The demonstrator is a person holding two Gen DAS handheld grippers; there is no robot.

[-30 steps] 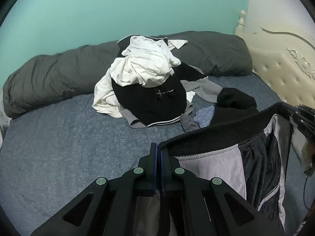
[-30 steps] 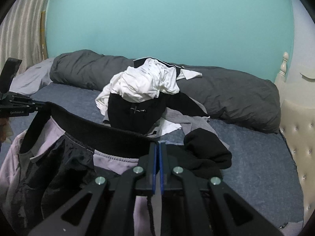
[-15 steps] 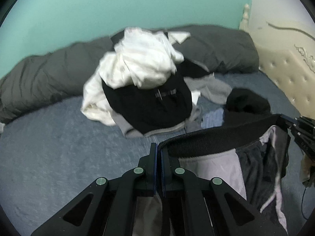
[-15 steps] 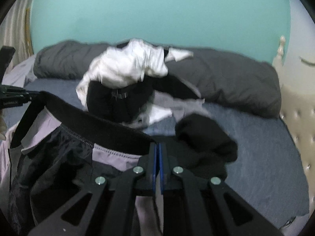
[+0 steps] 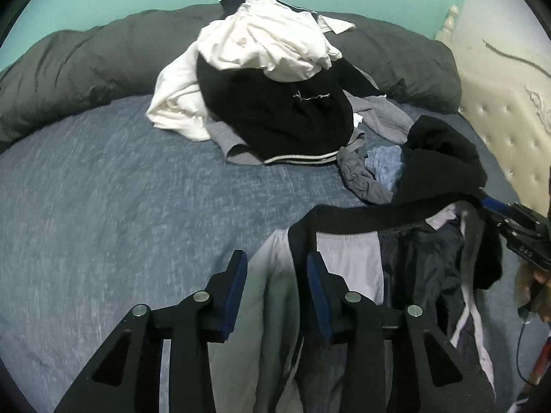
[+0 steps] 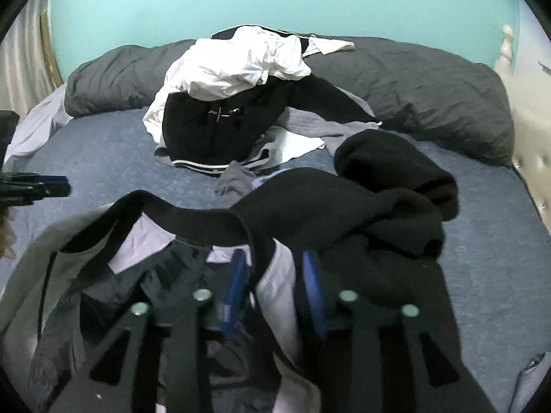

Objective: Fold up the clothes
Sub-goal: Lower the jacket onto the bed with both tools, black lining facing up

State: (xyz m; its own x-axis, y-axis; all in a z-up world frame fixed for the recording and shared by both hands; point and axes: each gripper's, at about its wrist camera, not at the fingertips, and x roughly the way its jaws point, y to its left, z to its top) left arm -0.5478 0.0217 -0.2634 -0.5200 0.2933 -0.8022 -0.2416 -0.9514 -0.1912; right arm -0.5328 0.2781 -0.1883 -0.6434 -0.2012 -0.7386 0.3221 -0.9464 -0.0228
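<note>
Both jaws just been opening — left gripper [image 5: 277, 268] and right gripper [image 6: 273, 268] spread, jacket [image 5: 347, 258] slack between, unpinched — likely bunched unevenly, waistband sagging.

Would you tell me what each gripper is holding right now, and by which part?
Nothing is held. The left gripper and right gripper have just been opening; the jacket collar lies slack between their pads, released onto the bed.
</note>
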